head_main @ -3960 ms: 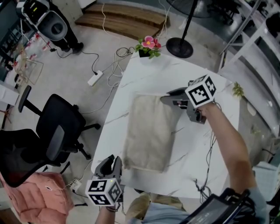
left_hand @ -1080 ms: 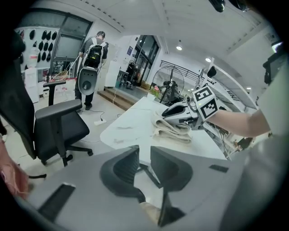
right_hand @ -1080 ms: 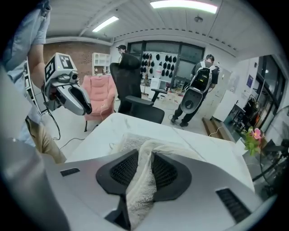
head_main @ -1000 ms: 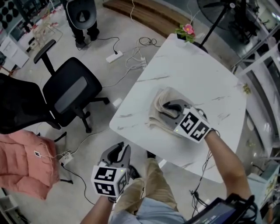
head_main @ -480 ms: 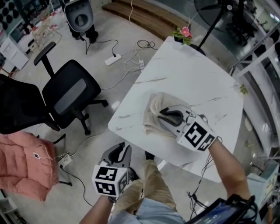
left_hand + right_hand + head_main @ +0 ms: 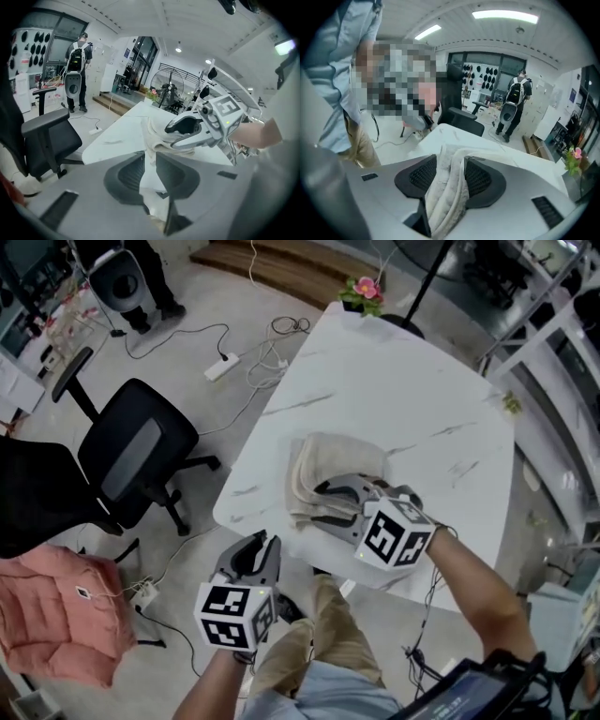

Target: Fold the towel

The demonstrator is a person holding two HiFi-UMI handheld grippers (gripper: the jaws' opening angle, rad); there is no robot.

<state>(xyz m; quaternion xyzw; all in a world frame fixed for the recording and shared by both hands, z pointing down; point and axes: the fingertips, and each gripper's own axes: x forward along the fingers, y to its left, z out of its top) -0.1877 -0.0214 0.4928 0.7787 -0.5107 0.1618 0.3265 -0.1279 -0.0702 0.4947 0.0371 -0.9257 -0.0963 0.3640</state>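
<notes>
A: What has changed over the last few seconds?

B: The towel (image 6: 323,465), earlier laid out long on the white table (image 6: 412,381), is now a small folded bundle. It has been drawn toward the table's near corner along with the right gripper.

A: And now, from left to right?

B: The left gripper (image 6: 251,554) hovers off the table's edge. Its jaws are a narrow gap apart and empty, and the towel lies ahead of them. The right gripper (image 6: 324,506) rests over the bundle. Its jaws have just been opening, with thick folded layers between them.

A: How would the towel handle?

B: Likely soft, light and floppy, not slippery. A pinch at a corner or folded edge, through all layers, should hold best.
</notes>
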